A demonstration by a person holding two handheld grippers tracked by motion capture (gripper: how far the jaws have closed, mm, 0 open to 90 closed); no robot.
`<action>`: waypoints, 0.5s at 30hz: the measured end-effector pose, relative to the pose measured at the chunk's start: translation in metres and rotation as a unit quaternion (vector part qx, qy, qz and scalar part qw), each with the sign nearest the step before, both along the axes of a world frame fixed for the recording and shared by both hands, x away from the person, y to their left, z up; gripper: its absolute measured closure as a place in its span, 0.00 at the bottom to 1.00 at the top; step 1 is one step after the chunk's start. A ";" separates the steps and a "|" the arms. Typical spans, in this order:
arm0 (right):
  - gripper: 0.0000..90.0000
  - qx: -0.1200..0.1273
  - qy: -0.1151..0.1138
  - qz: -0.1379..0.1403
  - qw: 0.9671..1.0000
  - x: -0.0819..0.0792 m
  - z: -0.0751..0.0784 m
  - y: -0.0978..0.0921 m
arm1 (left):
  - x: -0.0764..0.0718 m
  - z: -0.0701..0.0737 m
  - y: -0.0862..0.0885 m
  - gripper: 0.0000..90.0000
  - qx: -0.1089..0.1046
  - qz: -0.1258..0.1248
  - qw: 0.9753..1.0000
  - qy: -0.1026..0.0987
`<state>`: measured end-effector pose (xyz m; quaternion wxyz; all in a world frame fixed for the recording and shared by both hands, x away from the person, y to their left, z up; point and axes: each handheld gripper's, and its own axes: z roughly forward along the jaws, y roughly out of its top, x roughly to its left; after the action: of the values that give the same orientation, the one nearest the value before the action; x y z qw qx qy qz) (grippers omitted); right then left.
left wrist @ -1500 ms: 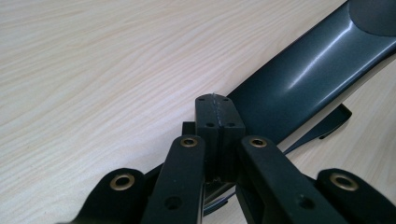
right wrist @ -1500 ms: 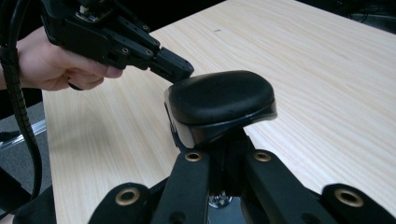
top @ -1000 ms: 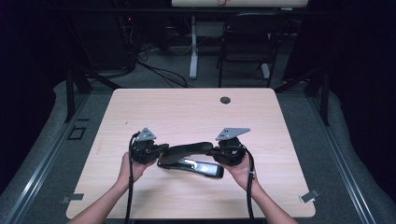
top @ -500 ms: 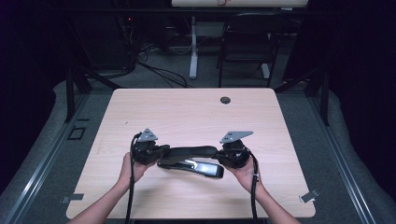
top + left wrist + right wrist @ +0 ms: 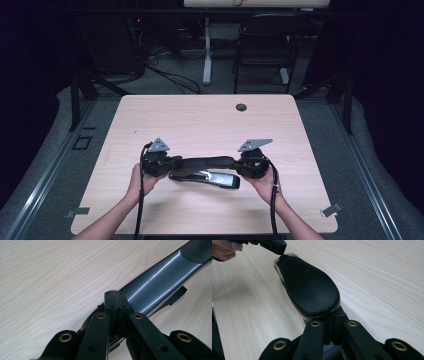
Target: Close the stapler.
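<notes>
Left gripper view: stapler [image 5: 160, 280] bears no readable writing.

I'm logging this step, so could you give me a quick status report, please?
Left gripper and right gripper shut at opposite ends of the black stapler. Stapler low over the table. Nothing in the way.

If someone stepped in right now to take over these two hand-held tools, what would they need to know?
Left tool: jaws closed, at the narrow end of the black stapler.
Right tool: jaws closed, at the stapler's wide rounded end.
The stapler lies near the front middle of the wooden table, its top arm raised off the base.
Whether either tool really grips the stapler cannot be told.
Done: both tools brought to the stapler's ends.
Left: unclear; probably pressing or moving it.
</notes>
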<state>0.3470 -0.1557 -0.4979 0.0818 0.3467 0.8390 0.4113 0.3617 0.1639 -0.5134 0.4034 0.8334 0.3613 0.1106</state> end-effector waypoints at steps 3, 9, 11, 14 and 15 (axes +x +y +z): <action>1.00 -0.005 0.000 -0.003 1.000 0.002 -0.001 -0.001 | 0.000 0.000 0.000 1.00 0.000 -0.001 1.000 0.003; 1.00 -0.006 0.005 -0.021 1.000 0.009 -0.002 -0.004 | -0.001 0.000 -0.002 1.00 -0.001 -0.003 1.000 0.005; 1.00 -0.011 0.017 -0.026 0.999 0.013 -0.006 -0.006 | -0.001 0.000 -0.003 1.00 0.000 -0.008 1.000 0.010; 1.00 -0.019 0.035 -0.034 0.999 0.019 -0.012 -0.009 | -0.001 -0.001 -0.004 1.00 0.001 -0.011 1.000 0.013; 1.00 -0.021 0.039 -0.038 0.998 0.020 -0.013 -0.010 | -0.002 -0.001 -0.005 1.00 0.001 -0.012 1.000 0.013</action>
<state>0.3665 -0.1656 -0.5113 0.0716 0.3920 0.8363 0.3767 0.3602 0.1591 -0.5143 0.3989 0.8396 0.3563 0.0950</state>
